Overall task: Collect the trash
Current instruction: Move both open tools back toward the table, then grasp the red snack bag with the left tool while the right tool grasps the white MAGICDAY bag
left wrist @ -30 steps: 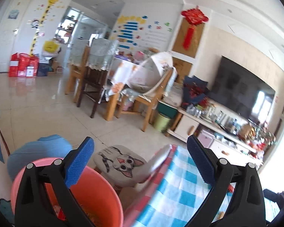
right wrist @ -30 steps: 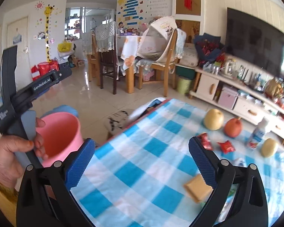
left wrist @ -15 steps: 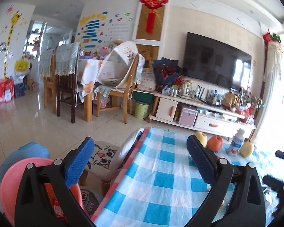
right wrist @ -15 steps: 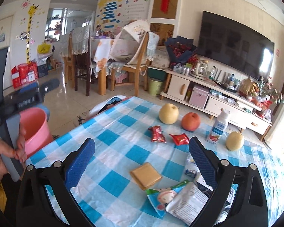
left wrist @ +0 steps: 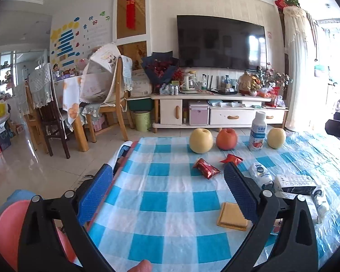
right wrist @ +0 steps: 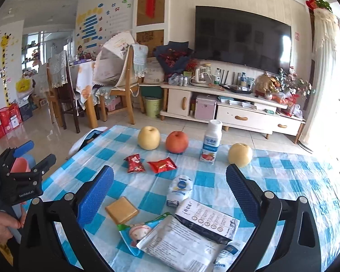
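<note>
Trash lies on the blue checked tablecloth [right wrist: 283,174]: two red snack wrappers [right wrist: 134,163] [right wrist: 162,165], a crumpled white wrapper [right wrist: 180,187], a tan square packet [right wrist: 122,210], a green cartoon packet [right wrist: 138,229], a white foil bag [right wrist: 179,244] and a small dark carton [right wrist: 207,222]. My right gripper [right wrist: 170,192] is open and empty above them. My left gripper [left wrist: 167,192] is open and empty over the table's left part. The red wrappers [left wrist: 206,168] and tan packet [left wrist: 231,216] show there too. A pink bucket [left wrist: 9,226] stands left of the table.
Two yellow pears [right wrist: 148,137] [right wrist: 240,154], a red apple [right wrist: 176,142] and a white drink bottle [right wrist: 212,142] stand at the table's far side. A stool [right wrist: 88,136] sits at the far left corner. Dining chairs [right wrist: 122,90] and a TV cabinet [right wrist: 233,111] lie beyond.
Both grippers have swung right from the pink bucket toward the table. The trash has come into both views. Both stay open and empty.
</note>
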